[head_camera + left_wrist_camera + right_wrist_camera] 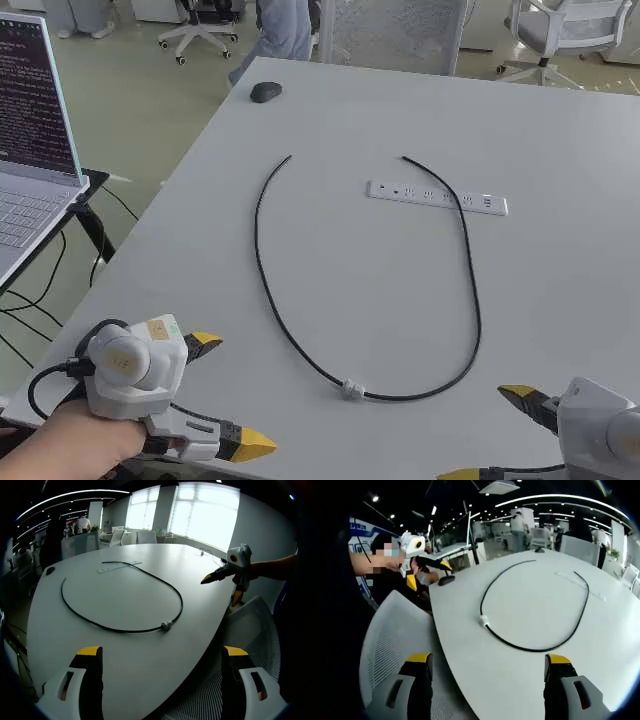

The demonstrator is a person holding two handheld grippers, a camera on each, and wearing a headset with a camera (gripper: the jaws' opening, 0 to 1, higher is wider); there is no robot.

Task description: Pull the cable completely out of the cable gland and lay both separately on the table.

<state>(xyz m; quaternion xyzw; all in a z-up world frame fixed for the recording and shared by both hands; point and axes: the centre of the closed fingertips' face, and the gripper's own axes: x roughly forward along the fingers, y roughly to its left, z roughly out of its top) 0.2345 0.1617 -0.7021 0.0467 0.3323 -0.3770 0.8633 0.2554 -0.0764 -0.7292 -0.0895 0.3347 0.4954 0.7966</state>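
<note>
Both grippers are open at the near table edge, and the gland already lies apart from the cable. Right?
Not quite. The cable gland is still threaded on the cable, as the head view shows. The left gripper and right gripper are indeed open at the near edge of the table.

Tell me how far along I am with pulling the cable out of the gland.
Nothing looks done yet: the gland is still threaded on the black cable, which lies in a loop on the table. Nothing is in hand: the left gripper and right gripper hover at the near edge, jaws open and empty. Left to do: grip both, pull the cable fully out, and lay them apart.
</note>
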